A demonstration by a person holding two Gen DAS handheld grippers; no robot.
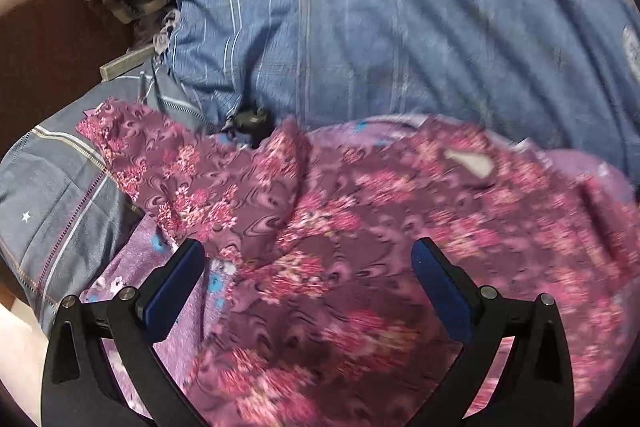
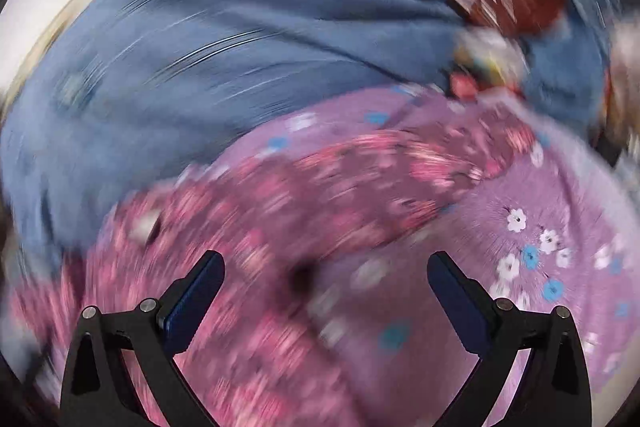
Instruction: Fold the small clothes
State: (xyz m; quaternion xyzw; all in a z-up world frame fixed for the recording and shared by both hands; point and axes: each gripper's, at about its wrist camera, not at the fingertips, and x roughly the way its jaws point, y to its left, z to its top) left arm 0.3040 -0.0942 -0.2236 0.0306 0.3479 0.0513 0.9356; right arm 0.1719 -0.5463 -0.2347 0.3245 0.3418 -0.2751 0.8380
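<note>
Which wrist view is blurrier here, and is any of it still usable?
Right wrist view: heavy rotational motion smear; the blue bedding and the maroon floral garment streak, only the right gripper is crisp. Left wrist view: milder blur, worst at right; the garment's print and left gripper read clearly. Both have fisheye bending and dark corner vignetting.
</note>
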